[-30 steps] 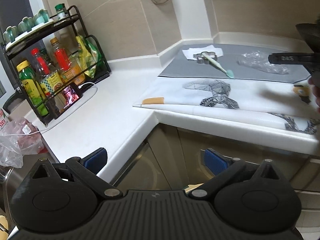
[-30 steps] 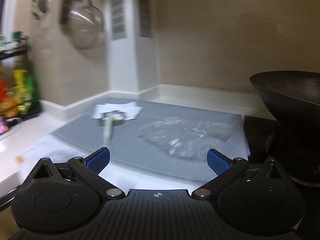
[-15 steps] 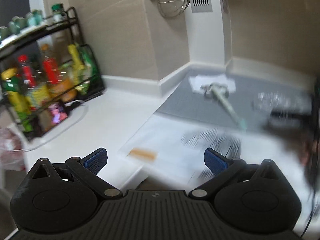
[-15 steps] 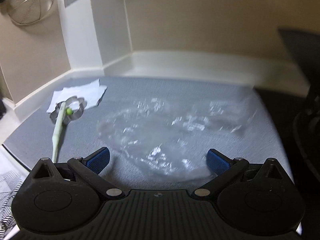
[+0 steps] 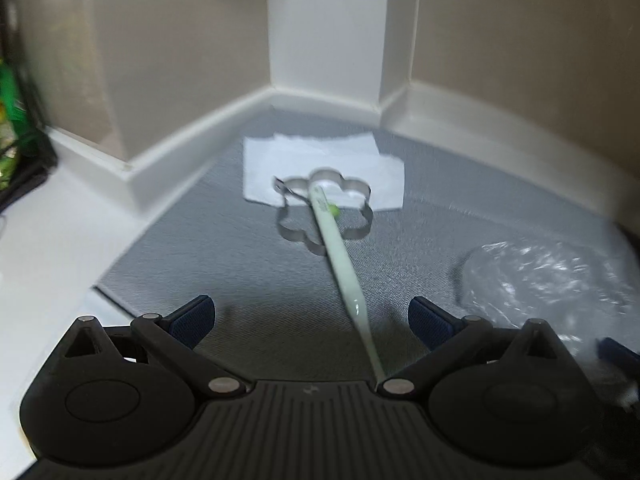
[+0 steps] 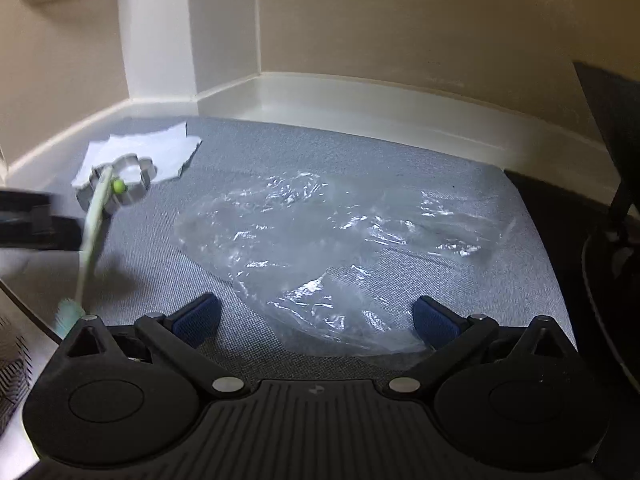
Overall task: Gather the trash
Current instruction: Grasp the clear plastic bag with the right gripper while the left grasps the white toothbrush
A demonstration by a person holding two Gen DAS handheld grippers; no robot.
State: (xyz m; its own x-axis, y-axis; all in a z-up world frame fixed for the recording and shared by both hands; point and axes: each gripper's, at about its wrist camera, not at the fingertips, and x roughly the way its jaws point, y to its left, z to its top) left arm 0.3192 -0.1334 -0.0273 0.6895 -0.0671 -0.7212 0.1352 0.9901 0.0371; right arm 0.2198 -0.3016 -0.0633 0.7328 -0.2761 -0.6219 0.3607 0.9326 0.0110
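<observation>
A crumpled clear plastic bag (image 6: 332, 248) lies on the grey mat (image 6: 400, 160), its near edge between the fingers of my open right gripper (image 6: 316, 320). The same plastic bag (image 5: 548, 276) shows at the right of the left wrist view. White torn paper (image 5: 320, 164) sits in the mat's far corner under a flower-shaped metal cutter (image 5: 324, 212). A pale green brush (image 5: 344, 272) leans across the cutter and runs down between the fingers of my open left gripper (image 5: 312, 320), which touches nothing.
Beige tiled walls and a white column close the corner behind the mat. White counter (image 5: 44, 256) lies left of the mat, with a green packet (image 5: 8, 120) at the far left. A dark wok and stove (image 6: 608, 200) border the mat's right. Patterned paper (image 6: 12, 364) lies at front left.
Both grippers have moved forward and down toward the mat. The left one now hovers over the brush and cutter; the right one has closed in on the plastic bag. Both stay open.
</observation>
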